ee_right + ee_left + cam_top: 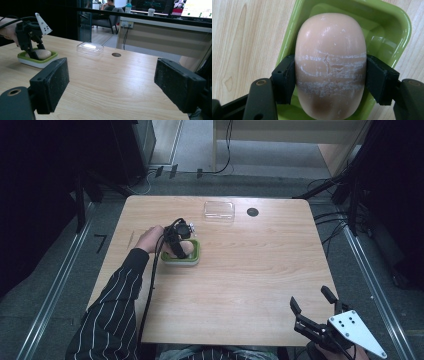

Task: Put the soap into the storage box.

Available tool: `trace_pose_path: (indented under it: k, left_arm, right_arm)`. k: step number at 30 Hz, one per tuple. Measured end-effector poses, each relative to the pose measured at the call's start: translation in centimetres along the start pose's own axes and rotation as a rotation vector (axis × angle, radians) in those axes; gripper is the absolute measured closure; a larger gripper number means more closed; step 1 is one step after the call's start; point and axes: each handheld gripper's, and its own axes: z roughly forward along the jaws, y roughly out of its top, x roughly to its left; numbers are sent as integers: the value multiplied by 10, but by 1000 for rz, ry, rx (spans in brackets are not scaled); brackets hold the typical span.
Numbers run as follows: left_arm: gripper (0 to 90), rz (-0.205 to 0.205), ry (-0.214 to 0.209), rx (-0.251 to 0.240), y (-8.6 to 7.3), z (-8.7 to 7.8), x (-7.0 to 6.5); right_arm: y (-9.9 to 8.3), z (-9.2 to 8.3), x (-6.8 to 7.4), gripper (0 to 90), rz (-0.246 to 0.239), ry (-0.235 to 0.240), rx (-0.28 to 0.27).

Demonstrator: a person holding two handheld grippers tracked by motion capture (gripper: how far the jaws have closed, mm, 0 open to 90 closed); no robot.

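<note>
Pinched between our left gripper [329,77] pads, lower frame, sits the soap bar [329,62], resting in its green dish [397,32]. Our right gripper [112,85] gapes empty. We judge grasping done, lifting left.

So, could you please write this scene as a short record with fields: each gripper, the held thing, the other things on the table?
left gripper: shut on the soap bar
soap bar: pale pink, scuffed white, in the green dish
green dish: on the wooden table
right gripper: open, holds nothing, near table edge
clear lid: far side of table, apart from the dish
</note>
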Motion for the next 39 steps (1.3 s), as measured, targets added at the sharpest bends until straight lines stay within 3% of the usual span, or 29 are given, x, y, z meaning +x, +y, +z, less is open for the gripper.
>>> trace_pose_path:
  k: [15, 17, 20, 29, 35, 39]
  left_arm:
    - [322, 1, -6, -16, -1, 0, 1]
    - [296, -6, 1, -42, -1, -3, 0]
    - [186, -10, 34, -39, -1, -6, -1]
    - [134, -22, 32, -42, -4, -14, -3]
    - [97, -70, 36, -42, -9, -24, -6]
    - [75, -128, 43, -48, -13, -31, -11]
  right_arm:
    - [0, 0, 0, 133, 0, 1, 0]
    - [0, 0, 0, 132, 0, 0, 0]
    - [0, 0, 0, 133, 0, 1, 1]
    - [0, 0, 0, 133, 3, 0, 0]
    - [0, 0, 0, 133, 1, 1, 0]
    - [0, 0, 0, 133, 1, 1, 0]
